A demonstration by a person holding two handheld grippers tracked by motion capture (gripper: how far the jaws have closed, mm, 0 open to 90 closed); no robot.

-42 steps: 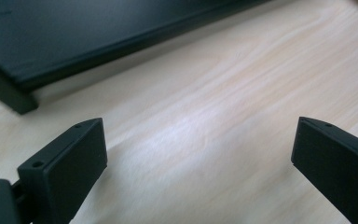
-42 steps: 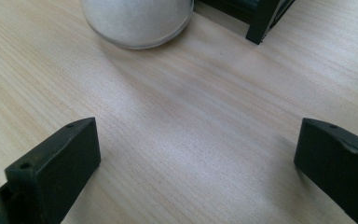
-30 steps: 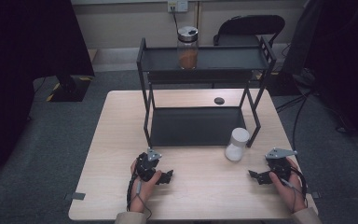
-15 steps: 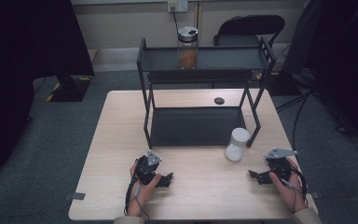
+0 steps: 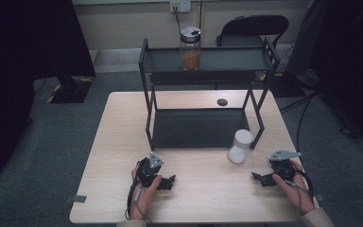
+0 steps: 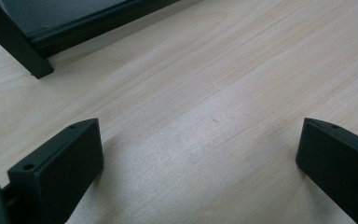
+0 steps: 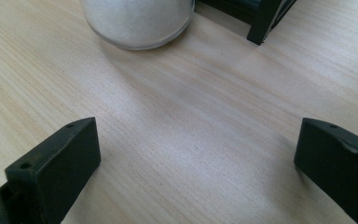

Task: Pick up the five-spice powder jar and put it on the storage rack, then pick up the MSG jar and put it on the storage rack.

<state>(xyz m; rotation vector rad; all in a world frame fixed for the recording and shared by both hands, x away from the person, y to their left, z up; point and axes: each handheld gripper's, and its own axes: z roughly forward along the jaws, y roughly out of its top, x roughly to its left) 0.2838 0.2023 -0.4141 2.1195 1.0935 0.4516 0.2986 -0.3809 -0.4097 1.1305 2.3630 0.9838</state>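
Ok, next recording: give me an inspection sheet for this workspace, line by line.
Surface: light wooden table, bare between the grippers.
Job's things: white jar upright on the table beside the black two-tier rack's front right leg; its base shows ahead of the right gripper.
Clutter: glass jar with orange contents on the rack's top shelf; small black disc on the table behind the rack.
Grippers: left gripper and right gripper both open, low over the table, holding nothing.
Cables: a cable trails from each gripper; more on the floor at right.
Surroundings: grey carpet, black chair, wall socket.
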